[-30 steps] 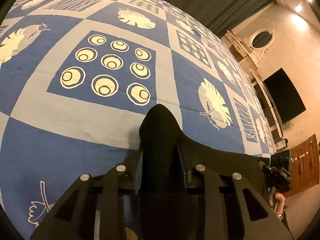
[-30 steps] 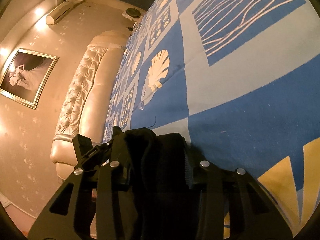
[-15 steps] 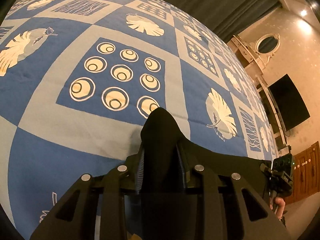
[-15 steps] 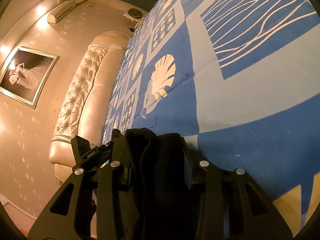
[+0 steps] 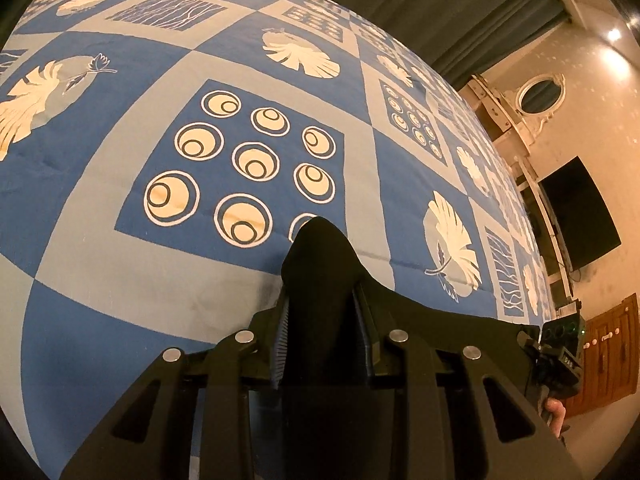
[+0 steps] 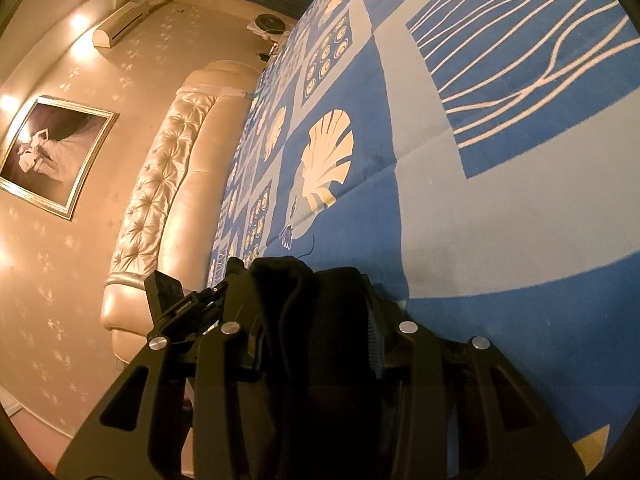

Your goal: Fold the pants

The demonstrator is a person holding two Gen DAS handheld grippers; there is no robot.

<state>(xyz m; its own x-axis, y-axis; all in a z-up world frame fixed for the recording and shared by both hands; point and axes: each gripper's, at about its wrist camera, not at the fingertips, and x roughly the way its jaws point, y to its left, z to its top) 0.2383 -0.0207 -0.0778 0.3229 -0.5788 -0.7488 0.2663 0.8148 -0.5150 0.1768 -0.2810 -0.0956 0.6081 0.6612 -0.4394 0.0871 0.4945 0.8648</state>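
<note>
Black, soft cloth pants (image 5: 320,280) are pinched in both the left gripper (image 5: 320,312) and right gripper (image 6: 320,320), stretched between them above the blue patterned bedspread (image 5: 120,280) (folding barely begun, I'd judge).

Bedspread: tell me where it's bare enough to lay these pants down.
The bedspread lies bare ahead of the left gripper, across the circle-print square up to the curtain. Ahead of the right gripper, it is free from the shell print to the wavy-line panel. Only the black pants crowd both grippers.
</note>
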